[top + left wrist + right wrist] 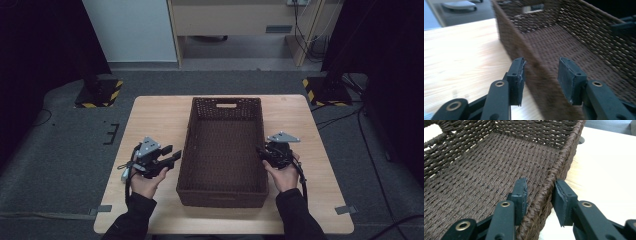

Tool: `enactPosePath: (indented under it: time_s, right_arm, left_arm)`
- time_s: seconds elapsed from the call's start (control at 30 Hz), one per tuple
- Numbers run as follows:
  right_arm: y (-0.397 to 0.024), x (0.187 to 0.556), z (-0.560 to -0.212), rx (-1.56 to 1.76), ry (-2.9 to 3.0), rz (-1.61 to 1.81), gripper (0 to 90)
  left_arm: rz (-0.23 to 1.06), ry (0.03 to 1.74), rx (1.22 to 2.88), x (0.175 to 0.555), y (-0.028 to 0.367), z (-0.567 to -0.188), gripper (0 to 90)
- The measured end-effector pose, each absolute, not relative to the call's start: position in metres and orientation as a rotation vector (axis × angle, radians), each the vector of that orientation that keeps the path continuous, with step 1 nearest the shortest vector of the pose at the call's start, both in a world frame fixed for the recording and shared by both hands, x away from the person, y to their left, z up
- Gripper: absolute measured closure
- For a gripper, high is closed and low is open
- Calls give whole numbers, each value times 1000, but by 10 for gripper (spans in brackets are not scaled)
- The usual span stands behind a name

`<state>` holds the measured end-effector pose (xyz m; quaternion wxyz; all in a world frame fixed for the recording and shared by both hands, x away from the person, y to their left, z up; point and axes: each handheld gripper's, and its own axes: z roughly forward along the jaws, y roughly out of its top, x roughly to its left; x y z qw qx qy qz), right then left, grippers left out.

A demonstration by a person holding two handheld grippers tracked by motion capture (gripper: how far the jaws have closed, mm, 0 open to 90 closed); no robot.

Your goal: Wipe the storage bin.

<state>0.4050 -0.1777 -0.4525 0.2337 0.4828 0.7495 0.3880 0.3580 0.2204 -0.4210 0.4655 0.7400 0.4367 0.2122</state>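
high view: your two sleeved forearms enter from the near edge of the wooden table (150, 112), each hand carrying a gripper at either long side of the brown woven basket (222, 150).

nearest you, your left hand holds the left gripper (172, 156) just beside the basket's left wall, its tips pointed at the weave. your right hand holds the right gripper (261, 151) at the opposite wall, level with it across the basket.

left gripper view: your jaws stand apart with the basket's left wall blurred between them, one pad (517, 80) outside over the tabletop, the other over the basket floor; neither pad presses on the weave, so the grip is released.

right gripper view: your jaws straddle the right rim (559, 167), one pad (521, 195) inside the basket and the other outside over the table. the inner pad lies close against the wall, a gap shows at the outer pad, and a firm clench on the rim cannot be told.

further off, the basket sits square in the middle of the table, a handle slot (226, 105) cut in its far end wall. beyond the table's far edge lie grey carpet and two stand bases (99, 93) striped yellow and black.
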Motion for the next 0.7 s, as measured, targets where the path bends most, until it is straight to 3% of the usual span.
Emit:
enactPosePath:
  time_s: [0.23,0.7]
  right_arm:
    - [-186,400,-451,1331,2051,1029,702]
    - [-197,394,-451,1326,2053,1022,687]
  left_arm:
    - [610,1225,1767,357,283,-425,534]
    - [647,1348,1843,359,330,-460,527]
